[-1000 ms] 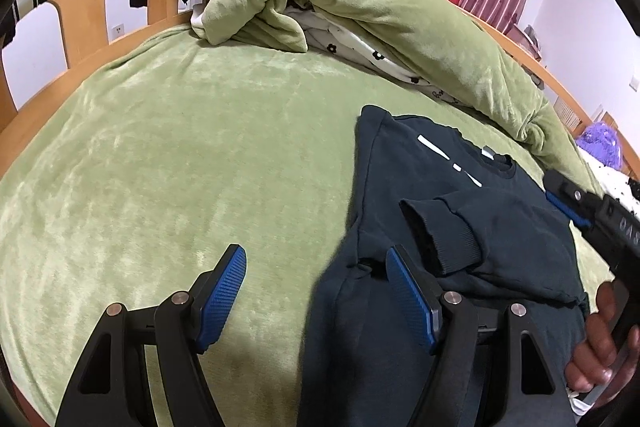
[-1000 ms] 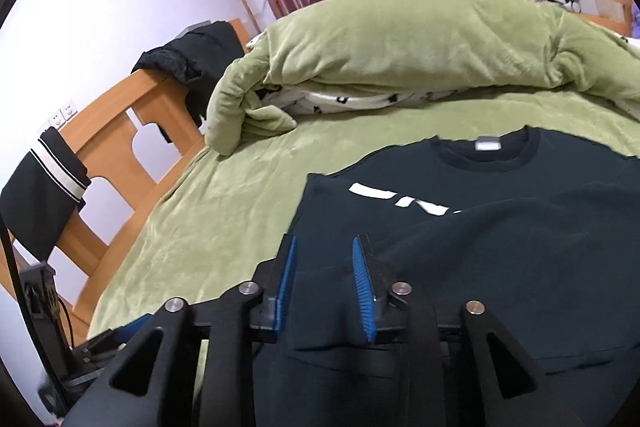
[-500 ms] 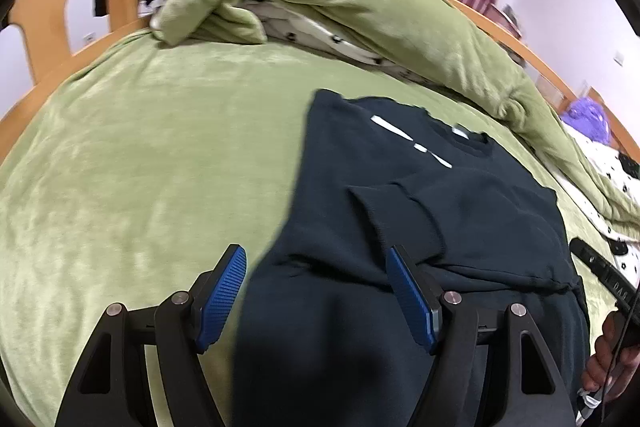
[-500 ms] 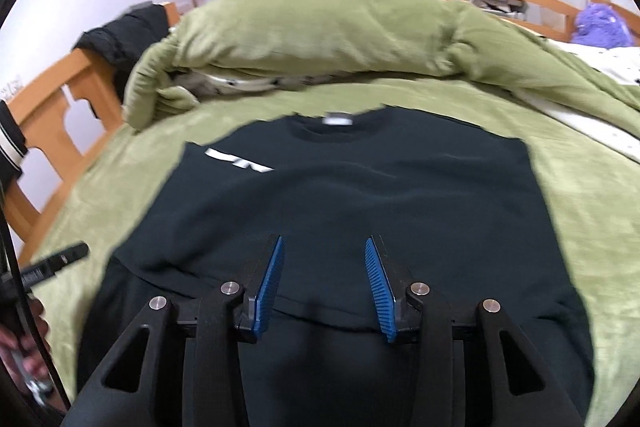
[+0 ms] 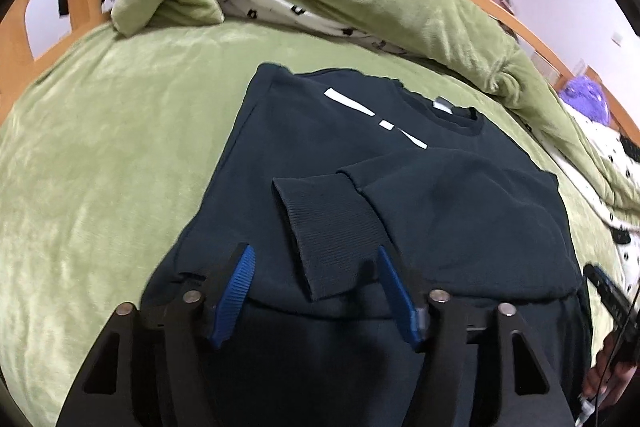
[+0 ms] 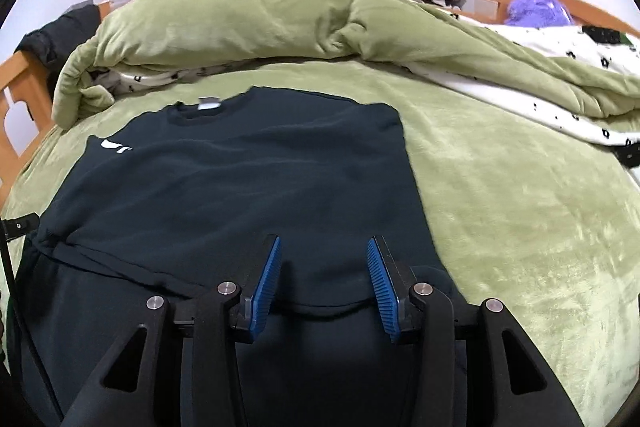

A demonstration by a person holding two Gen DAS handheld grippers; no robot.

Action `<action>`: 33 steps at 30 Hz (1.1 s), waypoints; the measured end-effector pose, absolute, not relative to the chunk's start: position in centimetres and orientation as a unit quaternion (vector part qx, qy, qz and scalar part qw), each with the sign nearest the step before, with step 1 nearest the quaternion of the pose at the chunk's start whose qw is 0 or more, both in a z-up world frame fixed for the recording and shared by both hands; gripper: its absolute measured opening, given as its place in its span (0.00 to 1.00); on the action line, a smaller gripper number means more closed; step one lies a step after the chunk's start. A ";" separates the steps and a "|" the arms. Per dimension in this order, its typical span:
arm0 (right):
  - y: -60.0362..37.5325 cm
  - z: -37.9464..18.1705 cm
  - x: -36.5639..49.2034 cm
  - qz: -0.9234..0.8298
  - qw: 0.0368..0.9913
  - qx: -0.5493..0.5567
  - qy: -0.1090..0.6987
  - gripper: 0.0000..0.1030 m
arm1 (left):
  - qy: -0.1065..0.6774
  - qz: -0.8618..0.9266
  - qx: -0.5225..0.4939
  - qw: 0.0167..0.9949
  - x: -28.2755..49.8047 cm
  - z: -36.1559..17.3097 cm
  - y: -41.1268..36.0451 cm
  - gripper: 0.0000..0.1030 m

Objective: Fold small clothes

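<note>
While angled down over the sweatshirt (image 5: 304, 147), both grippers unclenched.

The left gripper (image 5: 314, 291) hangs over a dark sweater (image 5: 320, 155) on the green bed (image 5: 100, 147), jaws closing. A folded sleeve cuff (image 5: 332, 227) lies just ahead, between its blue fingers (image 5: 236, 291), untouched.

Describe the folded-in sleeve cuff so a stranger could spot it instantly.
Start at the green bedspread, where a dark navy sweatshirt lies flat. One sleeve is folded across its front. Its end, the cuff, alone has ribbed knit.
</note>
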State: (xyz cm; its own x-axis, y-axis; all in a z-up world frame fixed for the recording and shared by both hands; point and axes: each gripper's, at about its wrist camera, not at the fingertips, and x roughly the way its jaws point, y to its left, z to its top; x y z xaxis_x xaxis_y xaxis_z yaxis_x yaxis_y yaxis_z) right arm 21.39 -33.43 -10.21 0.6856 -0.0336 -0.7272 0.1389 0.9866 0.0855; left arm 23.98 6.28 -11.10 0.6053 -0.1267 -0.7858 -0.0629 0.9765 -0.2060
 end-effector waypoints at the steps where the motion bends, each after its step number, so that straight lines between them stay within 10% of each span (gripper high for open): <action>1: -34.2 -10.7 21.6 -0.048 0.912 0.079 0.399 0.43 | 0.447 -0.016 -0.113 0.887 24.4 -11.4 6.3 0.54; 6: -35.7 -11.7 21.9 -0.058 0.907 0.092 0.408 0.43 | 0.461 -0.016 -0.139 0.876 25.7 -12.7 6.3 0.43; 11: -36.6 -11.9 22.3 -0.056 0.906 0.103 0.407 0.43 | 0.442 -0.003 -0.114 0.890 26.2 -12.5 5.6 0.05; 33: -37.1 -13.4 23.4 -0.090 0.899 0.094 0.419 0.43 | 0.394 0.045 -0.106 0.912 25.6 -10.0 9.1 0.02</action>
